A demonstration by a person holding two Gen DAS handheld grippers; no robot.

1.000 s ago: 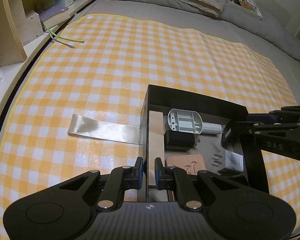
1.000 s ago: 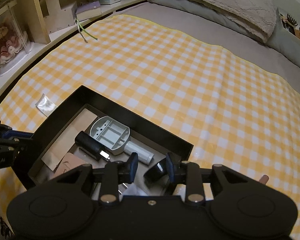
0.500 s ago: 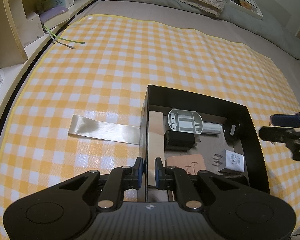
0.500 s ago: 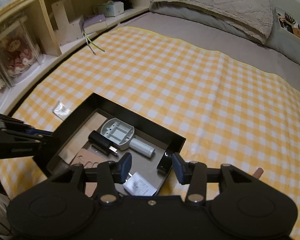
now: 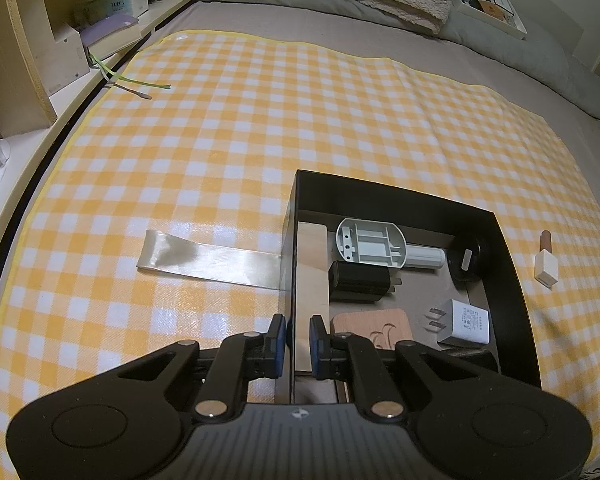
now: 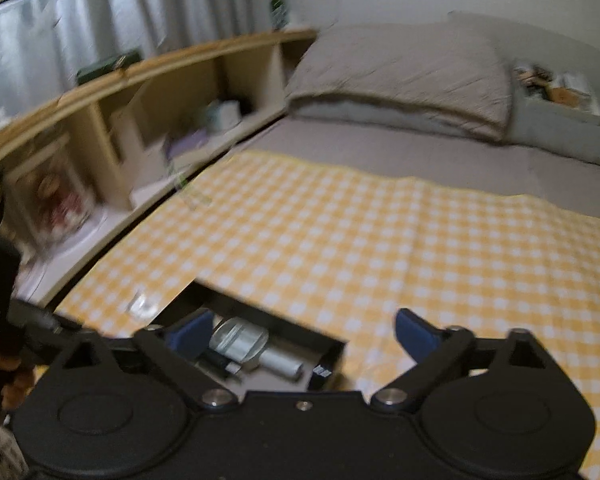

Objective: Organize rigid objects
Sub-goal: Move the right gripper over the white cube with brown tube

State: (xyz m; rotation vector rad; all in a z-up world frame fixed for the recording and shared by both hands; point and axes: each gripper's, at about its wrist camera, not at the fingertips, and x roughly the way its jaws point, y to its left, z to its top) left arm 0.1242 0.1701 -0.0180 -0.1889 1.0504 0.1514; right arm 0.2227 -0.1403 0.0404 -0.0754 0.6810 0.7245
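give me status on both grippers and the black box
Left gripper shut on black box wall. Right gripper empty, jaws opening. Chargers, round black piece inside box; small white block outside on cloth. Nothing in the way.

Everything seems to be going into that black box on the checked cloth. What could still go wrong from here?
The left gripper is shut on the black box's near wall; a tug could slide or tip it on the soft bed and jostle the white charger and round black piece. The right gripper, its jaws opening and empty, could miss the small white-capped piece lying outside.
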